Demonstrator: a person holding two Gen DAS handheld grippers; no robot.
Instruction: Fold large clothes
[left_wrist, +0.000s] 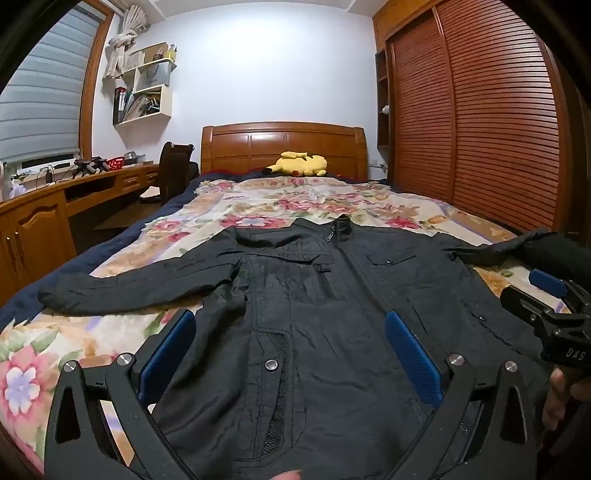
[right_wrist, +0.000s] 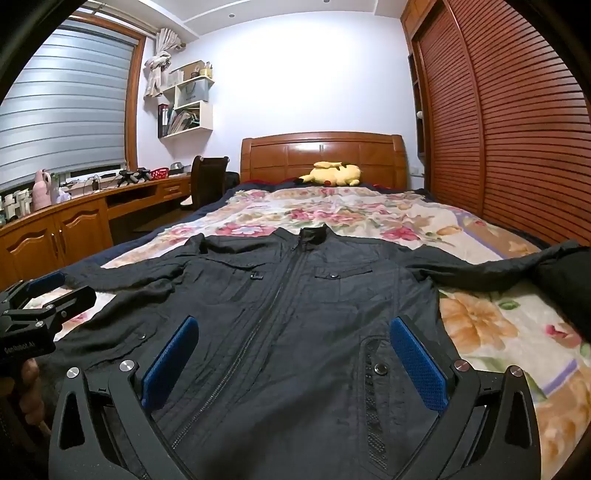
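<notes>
Jacket (left_wrist: 332, 295) flat on floral bedspread (left_wrist: 258, 206), plush toy (left_wrist: 301, 164) (yellow) beyond

We note a bedroom with pale walls (right_wrist: 295, 74). A bed (right_wrist: 480, 236) with a floral cover runs from near to far; its wooden headboard (right_wrist: 321, 155) stands against the far wall, a yellow plush (right_wrist: 332, 173) before it. On the right, slatted wooden wardrobe doors (right_wrist: 517, 147). On the left, a window with lowered blinds (right_wrist: 62, 103), a wooden desk (right_wrist: 74, 221) beneath it and a dark chair (right_wrist: 207, 177). White shelves (right_wrist: 188, 107) hang at the far left corner.
</notes>
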